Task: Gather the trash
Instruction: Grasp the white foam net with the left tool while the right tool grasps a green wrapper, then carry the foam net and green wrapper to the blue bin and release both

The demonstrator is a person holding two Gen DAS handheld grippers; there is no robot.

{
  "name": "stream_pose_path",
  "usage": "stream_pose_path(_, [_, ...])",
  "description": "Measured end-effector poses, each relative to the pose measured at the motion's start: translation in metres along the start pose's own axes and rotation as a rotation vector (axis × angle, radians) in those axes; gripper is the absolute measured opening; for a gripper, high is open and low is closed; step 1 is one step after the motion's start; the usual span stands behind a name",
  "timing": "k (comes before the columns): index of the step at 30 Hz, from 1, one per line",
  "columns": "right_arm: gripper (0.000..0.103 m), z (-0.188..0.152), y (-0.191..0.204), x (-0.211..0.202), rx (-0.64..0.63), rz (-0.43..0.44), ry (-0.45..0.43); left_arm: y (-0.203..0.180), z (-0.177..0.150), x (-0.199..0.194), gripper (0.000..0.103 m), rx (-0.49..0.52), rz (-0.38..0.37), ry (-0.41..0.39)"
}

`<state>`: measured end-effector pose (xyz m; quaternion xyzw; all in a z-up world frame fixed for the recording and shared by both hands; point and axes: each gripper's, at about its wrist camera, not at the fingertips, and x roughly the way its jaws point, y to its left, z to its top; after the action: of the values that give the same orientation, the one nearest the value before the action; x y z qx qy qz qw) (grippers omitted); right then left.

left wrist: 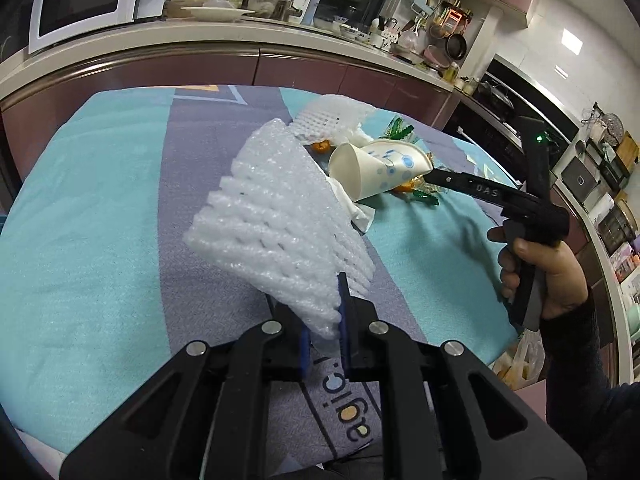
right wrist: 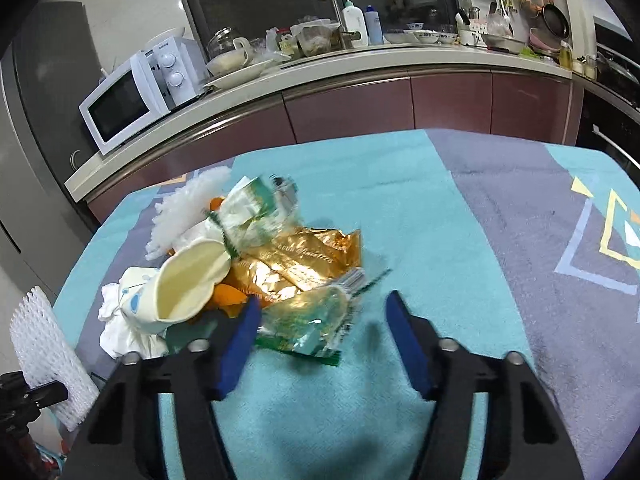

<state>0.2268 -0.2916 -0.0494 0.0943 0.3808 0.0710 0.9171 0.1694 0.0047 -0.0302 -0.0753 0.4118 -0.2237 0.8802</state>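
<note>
White foam mesh sleeve [left wrist: 276, 216] pinched lifted in left tongs [left wrist: 324, 332] for removal; right tongs [right wrist: 320, 344], unclosed, set around clear green-edged wrapper [right wrist: 316, 316] at pile's five o'clock.

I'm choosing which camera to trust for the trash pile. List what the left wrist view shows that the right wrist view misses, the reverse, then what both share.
Only the left wrist view: the left tongs shut on the white foam net, and the person's hand holding the right tool.

Only the right wrist view: the gold wrapper spread out, and the right tongs open around the clear green-edged wrapper.

Both: the paper cup lying on its side, orange peel, white tissue, the teal cloth, the microwave.
</note>
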Motion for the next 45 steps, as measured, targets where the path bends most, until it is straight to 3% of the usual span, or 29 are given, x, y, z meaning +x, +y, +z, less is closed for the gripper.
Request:
stream_pose_path(5, [0.039, -0.003, -0.003, -0.006, 0.022, 0.009, -0.012, 0.005, -0.001, -0.006, 0.011, -0.006, -0.004, -0.005])
stream_pose_path(9, [0.011, -0.006, -0.004, -0.013, 0.027, 0.028, -0.027, 0.008, 0.001, -0.006, 0.011, -0.012, -0.012, -0.02])
stream_pose_path(14, [0.003, -0.008, -0.003, -0.028, 0.027, 0.037, -0.057, 0.006, -0.002, -0.016, 0.011, -0.017, -0.012, -0.049])
stream_pose_path(21, [0.002, -0.012, 0.022, -0.078, -0.018, 0.098, -0.157, 0.005, -0.004, -0.041, 0.012, -0.01, 0.009, -0.111])
stream_pose_path(30, [0.002, -0.017, 0.117, -0.134, -0.195, 0.303, -0.257, 0.021, -0.018, -0.108, 0.012, -0.034, 0.096, -0.222])
stream_pose_path(45, [0.002, -0.028, 0.277, -0.128, -0.438, 0.564, -0.213, 0.113, -0.048, -0.245, 0.012, -0.13, 0.376, -0.407])
